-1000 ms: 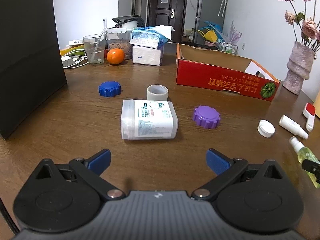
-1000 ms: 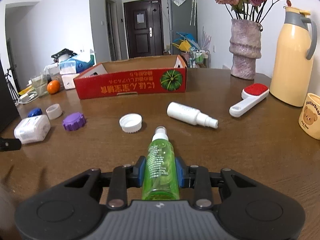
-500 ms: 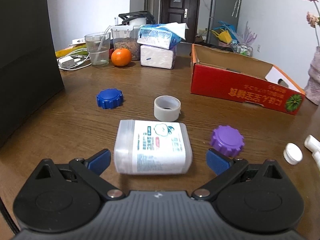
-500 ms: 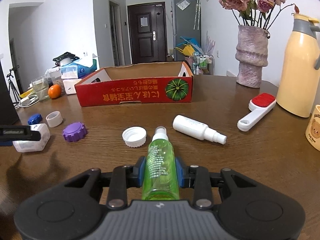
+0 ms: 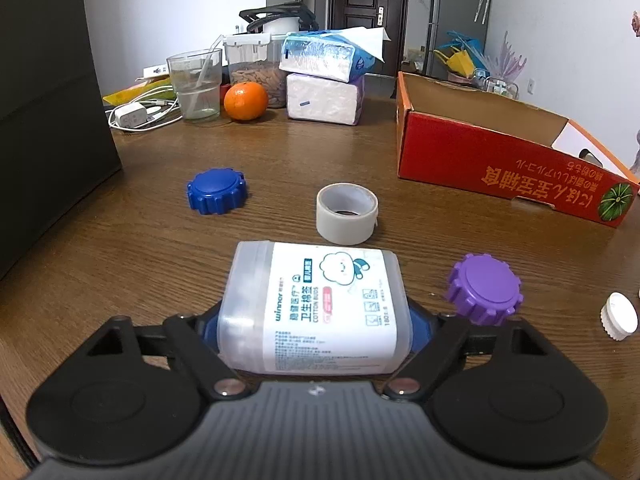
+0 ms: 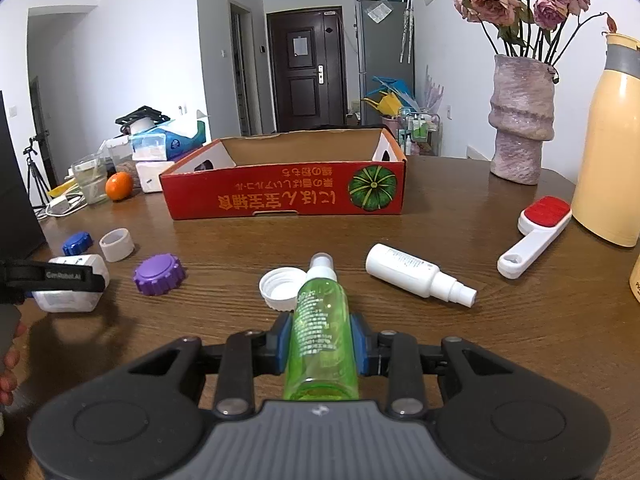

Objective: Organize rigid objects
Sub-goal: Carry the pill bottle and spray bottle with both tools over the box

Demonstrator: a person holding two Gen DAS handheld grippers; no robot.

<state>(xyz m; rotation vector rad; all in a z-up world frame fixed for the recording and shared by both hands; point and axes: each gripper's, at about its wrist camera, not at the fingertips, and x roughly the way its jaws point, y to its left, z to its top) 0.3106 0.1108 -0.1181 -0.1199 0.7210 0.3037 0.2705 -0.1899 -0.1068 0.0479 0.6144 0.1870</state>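
My left gripper (image 5: 316, 324) is shut on the white cotton-bud box (image 5: 316, 304), its blue pads against both short ends; the box also shows at the far left of the right wrist view (image 6: 70, 288). My right gripper (image 6: 320, 340) is shut on the green spray bottle (image 6: 322, 328), held above the table. The open red cardboard box (image 6: 288, 196) stands at the back, and shows at the right of the left wrist view (image 5: 508, 168). On the table lie a purple cap (image 5: 484, 288), a blue cap (image 5: 216, 190), a tape roll (image 5: 347, 213), a white cap (image 6: 280, 286) and a white spray bottle (image 6: 416, 274).
A lint brush with a red pad (image 6: 534, 236), a yellow thermos (image 6: 612, 140) and a flower vase (image 6: 520, 120) stand at the right. An orange (image 5: 245, 101), a glass (image 5: 196, 82), tissue packs (image 5: 324, 80) and a charger (image 5: 130, 115) sit at the back left. A black panel (image 5: 48, 92) stands at the left.
My left gripper moved forward over the cotton-bud box and closed on it. My right gripper rose slightly, keeping hold of the green bottle.
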